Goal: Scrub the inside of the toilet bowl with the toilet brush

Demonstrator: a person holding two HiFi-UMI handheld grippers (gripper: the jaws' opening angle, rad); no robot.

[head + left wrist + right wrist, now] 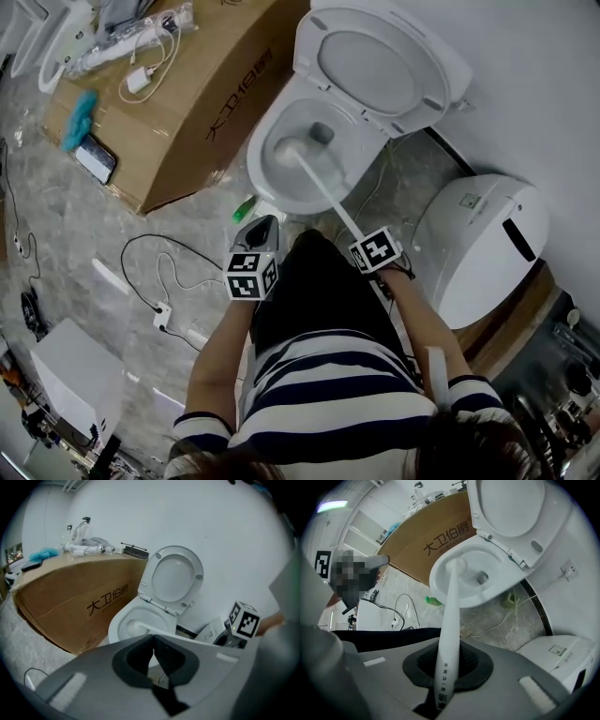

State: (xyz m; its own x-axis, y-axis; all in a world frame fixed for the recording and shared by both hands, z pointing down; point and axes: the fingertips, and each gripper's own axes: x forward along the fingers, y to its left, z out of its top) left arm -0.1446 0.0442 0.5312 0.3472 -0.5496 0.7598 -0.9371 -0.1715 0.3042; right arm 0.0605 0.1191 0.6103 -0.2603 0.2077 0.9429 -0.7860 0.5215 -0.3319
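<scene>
Now our right hand-held gripper [448, 662] clamps the toilet brush [323, 185] by its long handle, so its head reaches inside the toilet bowl [262, 178]; our left hand-held gripper [153, 651] hangs closed, empty.

Counts: hand-held grippers x2: left hand-held gripper [262, 225], right hand-held gripper [362, 235]. Toilet brush [319, 183] x1. Toilet [267, 178] with seat up x1. White rounded unit [478, 244] next to it x1, kind unclear. Cardboard box [202, 103] x1. On it: phone [96, 157] x1, blue fluffy item [80, 117] x1. Green bottle [244, 208] x1. White box [75, 375] on floor x1.
</scene>
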